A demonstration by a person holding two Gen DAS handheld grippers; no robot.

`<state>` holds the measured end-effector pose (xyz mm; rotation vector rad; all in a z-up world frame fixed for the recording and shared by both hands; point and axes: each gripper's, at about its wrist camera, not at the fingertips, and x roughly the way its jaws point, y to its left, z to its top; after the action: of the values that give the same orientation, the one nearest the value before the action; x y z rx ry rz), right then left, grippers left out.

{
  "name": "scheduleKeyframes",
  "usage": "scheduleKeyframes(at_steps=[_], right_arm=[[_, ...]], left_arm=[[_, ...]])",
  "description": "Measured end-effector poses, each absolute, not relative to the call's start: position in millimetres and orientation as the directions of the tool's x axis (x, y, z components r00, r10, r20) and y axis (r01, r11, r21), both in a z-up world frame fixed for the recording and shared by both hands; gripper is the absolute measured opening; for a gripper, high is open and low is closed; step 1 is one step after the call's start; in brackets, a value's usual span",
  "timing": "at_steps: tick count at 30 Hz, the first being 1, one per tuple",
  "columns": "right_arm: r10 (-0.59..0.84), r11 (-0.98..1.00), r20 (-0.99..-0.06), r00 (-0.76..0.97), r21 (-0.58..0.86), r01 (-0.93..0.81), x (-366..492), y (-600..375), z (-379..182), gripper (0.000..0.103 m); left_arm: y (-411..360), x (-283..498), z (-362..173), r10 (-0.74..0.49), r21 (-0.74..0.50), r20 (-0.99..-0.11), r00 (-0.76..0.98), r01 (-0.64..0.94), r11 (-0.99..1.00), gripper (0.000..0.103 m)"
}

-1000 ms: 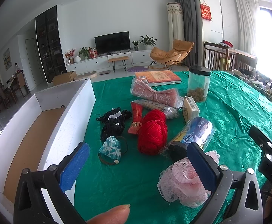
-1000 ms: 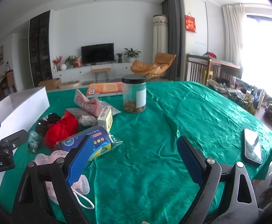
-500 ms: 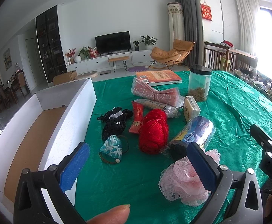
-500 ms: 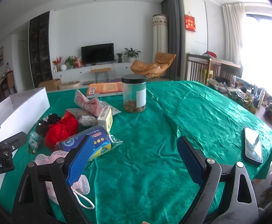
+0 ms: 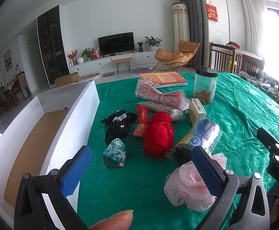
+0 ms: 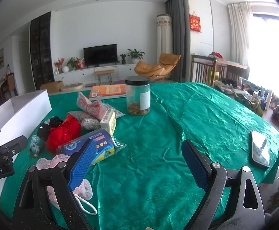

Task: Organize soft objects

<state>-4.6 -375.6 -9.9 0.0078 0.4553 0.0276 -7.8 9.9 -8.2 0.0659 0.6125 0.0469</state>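
A pink mesh bath pouf (image 5: 192, 186) lies on the green tablecloth (image 5: 241, 103) at the lower right of the left wrist view, partly behind the right finger pad of the left gripper (image 5: 141, 169). Just above it sits a blue cylindrical packet (image 5: 198, 138) lying on its side, and left of that a ball of red yarn (image 5: 158, 134). Left of the yarn, near frame centre, are a black lace item (image 5: 118, 124) and below it a teal patterned pouch (image 5: 115, 152) resting on a dark hair tie. A red sachet (image 5: 141, 119) lies between the lace and the yarn. Further up the frame are a pink floral fabric roll (image 5: 159, 95), a small yellow-white box (image 5: 197, 111), a clear jar with a black lid (image 5: 205, 85) and an orange book (image 5: 162, 78).

A white open box with a brown floor (image 5: 43, 122) fills the left side of the frame, touching the cloth's edge.

The left gripper's fingers are spread wide, holding nothing, above the cloth at the bottom of the frame. In the right wrist view the right gripper (image 6: 137, 164) is likewise spread and empty, over bare cloth at the lower centre; the pouf (image 6: 53, 164) shows behind its left pad. A phone (image 6: 260, 151) lies at the right edge of that frame.
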Motion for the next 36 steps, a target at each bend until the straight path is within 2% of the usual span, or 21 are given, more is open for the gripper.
scheduleKeyframes(at_steps=[18, 20, 22, 26, 29, 33, 36], right_arm=[[0.030, 1.000, -0.443, 0.896, 0.015, -0.026, -4.3, -376.6, -10.1, 0.092], [0.056, 0.998, -0.450, 0.891, 0.045, -0.040, -3.1, -378.5, -11.6, 0.092], [0.124, 0.989, -0.468, 0.875, 0.135, -0.067, -0.9, -390.8, -13.5, 0.092], [0.321, 0.941, -0.579, 0.749, 0.284, -0.184, 16.2, -403.6, -28.4, 0.092], [0.511, 0.846, -0.692, 0.510, 0.299, -0.442, 14.8, -365.0, -39.9, 0.092], [0.466, 0.754, -0.818, 0.338, 0.167, -0.635, 2.4, -282.5, -64.6, 0.092], [0.428, 0.798, -0.816, 0.388, 0.139, -0.586, 26.8, -259.7, -71.0, 0.092]], left_arm=[[10.0, -7.3, -7.4, 0.064, 0.079, -0.574, 0.816, -0.023, 0.997, 0.103], [14.0, -8.3, -3.4, 0.067, 0.075, -0.572, 0.817, -0.029, 0.997, 0.103], [22.4, -9.6, 3.8, 0.052, 0.052, -0.562, 0.826, -0.028, 0.998, 0.103], [35.9, -10.7, 10.9, 0.033, 0.038, -0.558, 0.829, -0.014, 0.999, 0.103], [39.7, -13.3, 11.0, 0.032, 0.052, -0.562, 0.826, -0.003, 0.999, 0.103], [40.1, -15.3, 11.2, 0.036, 0.046, -0.561, 0.827, -0.013, 0.999, 0.103], [40.6, -16.5, 9.2, 0.032, 0.040, -0.576, 0.817, -0.011, 0.999, 0.103]])
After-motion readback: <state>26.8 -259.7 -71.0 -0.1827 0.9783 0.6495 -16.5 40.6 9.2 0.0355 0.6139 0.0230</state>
